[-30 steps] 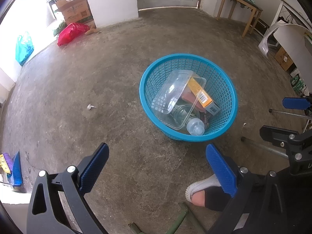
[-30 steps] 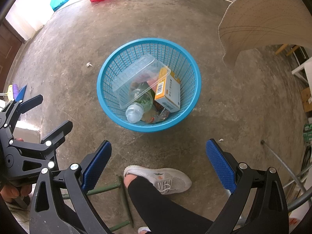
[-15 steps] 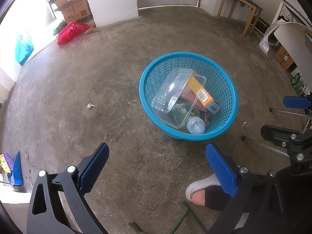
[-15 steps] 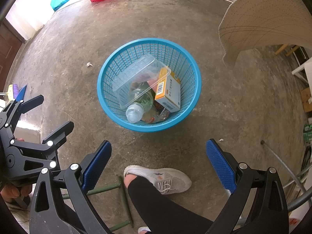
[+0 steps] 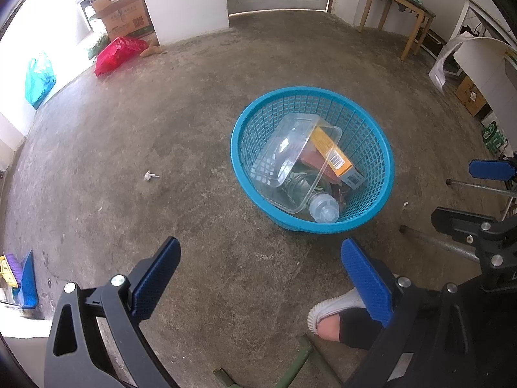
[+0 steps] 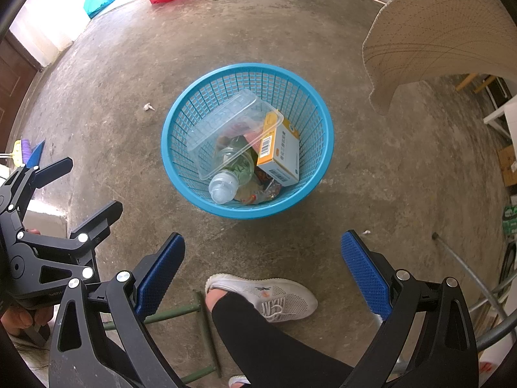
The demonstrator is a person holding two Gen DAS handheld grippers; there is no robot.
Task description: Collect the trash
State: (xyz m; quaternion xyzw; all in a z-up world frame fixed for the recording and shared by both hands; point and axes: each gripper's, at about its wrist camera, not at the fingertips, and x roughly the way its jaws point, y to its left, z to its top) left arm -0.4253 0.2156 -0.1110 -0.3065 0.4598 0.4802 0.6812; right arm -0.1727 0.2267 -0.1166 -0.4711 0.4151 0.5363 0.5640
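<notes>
A blue mesh basket [image 5: 371, 135] [image 6: 303, 97] stands on the concrete floor. Inside lie a clear plastic tray [image 5: 284, 152] [image 6: 226, 123], a clear bottle [image 5: 320, 205] [image 6: 226, 184], an orange-and-white box [image 5: 336, 158] [image 6: 279, 152] and wrappers [image 6: 261, 192]. A small white scrap [image 5: 150, 176] [image 6: 148, 107] lies on the floor left of the basket. My left gripper [image 5: 258, 274] hangs open and empty above the floor, near side of the basket. My right gripper [image 6: 261, 265] is open and empty too, also short of the basket.
A person's leg and white shoe [image 6: 274, 297] stand just before the basket. A red bag [image 5: 116, 53], a teal bag [image 5: 38, 79] and a cardboard box [image 5: 124, 17] sit by the far wall. A wooden table [image 5: 397, 3] stands at the back right, a broom [image 5: 14, 274] at the left.
The left wrist view has shifted slightly, so the basket sits a little higher in it. Nothing was grasped or let go; both grippers stay open.
</notes>
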